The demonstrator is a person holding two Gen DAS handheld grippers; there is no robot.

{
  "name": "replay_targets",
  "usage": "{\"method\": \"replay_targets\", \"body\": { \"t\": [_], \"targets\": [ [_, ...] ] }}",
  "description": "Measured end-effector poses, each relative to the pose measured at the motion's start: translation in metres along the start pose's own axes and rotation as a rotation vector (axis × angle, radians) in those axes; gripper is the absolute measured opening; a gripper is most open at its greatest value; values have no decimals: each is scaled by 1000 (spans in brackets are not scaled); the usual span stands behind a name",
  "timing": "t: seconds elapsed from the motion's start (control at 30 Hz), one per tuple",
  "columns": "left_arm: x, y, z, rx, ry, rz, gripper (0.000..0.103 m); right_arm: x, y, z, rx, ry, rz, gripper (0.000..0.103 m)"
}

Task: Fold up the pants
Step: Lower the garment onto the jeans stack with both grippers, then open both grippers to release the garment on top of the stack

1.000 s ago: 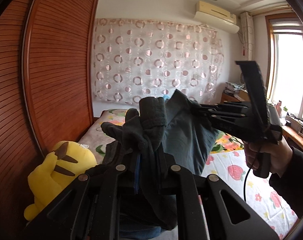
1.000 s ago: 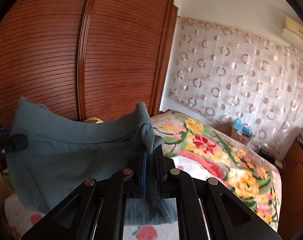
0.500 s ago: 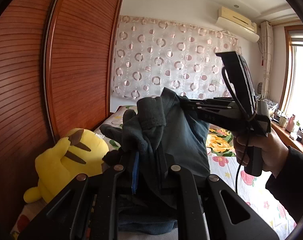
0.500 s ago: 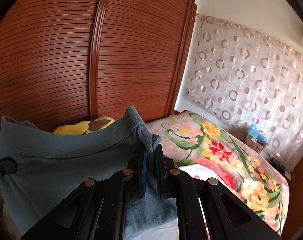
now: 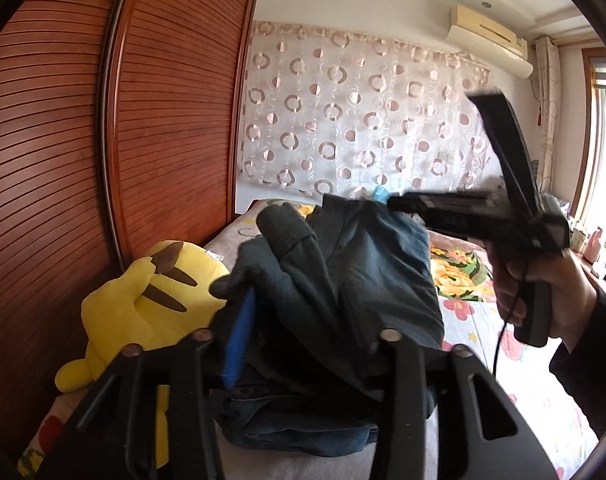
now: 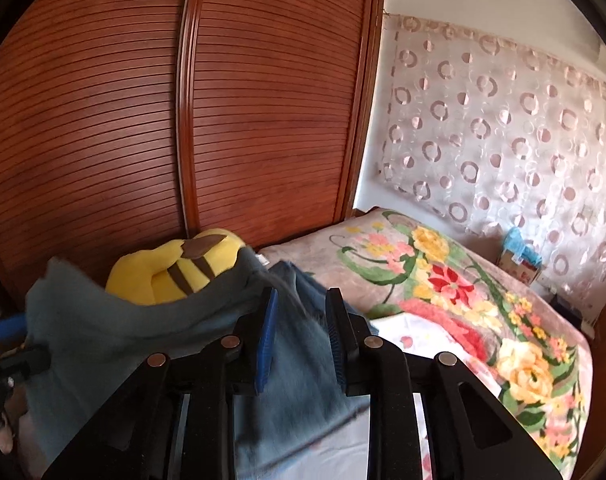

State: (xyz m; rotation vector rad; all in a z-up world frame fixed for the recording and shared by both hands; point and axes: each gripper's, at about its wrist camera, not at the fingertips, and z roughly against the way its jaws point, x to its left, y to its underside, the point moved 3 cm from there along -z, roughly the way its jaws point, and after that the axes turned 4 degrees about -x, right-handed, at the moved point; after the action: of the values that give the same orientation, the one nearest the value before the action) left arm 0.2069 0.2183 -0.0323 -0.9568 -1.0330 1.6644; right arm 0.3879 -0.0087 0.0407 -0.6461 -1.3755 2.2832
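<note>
Both grippers' jaws are opening. The left gripper (image 5: 303,316) has its fingers apart with the bunched dark pants (image 5: 343,280) lying loose between them. The right gripper (image 6: 301,320) stands parted too, blue-grey cloth slack between its fingers, a yellow plush toy (image 6: 183,268) just beyond

The dark grey-blue pants (image 5: 355,280), bunched and folded over (edges blurred), slump onto a stack of folded denim on the bed.

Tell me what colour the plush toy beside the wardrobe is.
The soft plush toy is bright yellow with brown stripes, clearest in the left wrist view.
</note>
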Motion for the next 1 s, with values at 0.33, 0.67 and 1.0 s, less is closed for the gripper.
{"method": "replay_targets", "body": {
  "t": [0.33,0.67,1.0],
  "targets": [
    [-12,-28,9,-45,15,-54,49,-27,20,-9,65,50,-54,25],
    [1,5,-30,143,-40,-71,49,-20,21,-3,54,58,-111,25],
    [-5,2,-9,113,-29,-95,50,0,28,45,23,67,-165,26]
  ]
}}
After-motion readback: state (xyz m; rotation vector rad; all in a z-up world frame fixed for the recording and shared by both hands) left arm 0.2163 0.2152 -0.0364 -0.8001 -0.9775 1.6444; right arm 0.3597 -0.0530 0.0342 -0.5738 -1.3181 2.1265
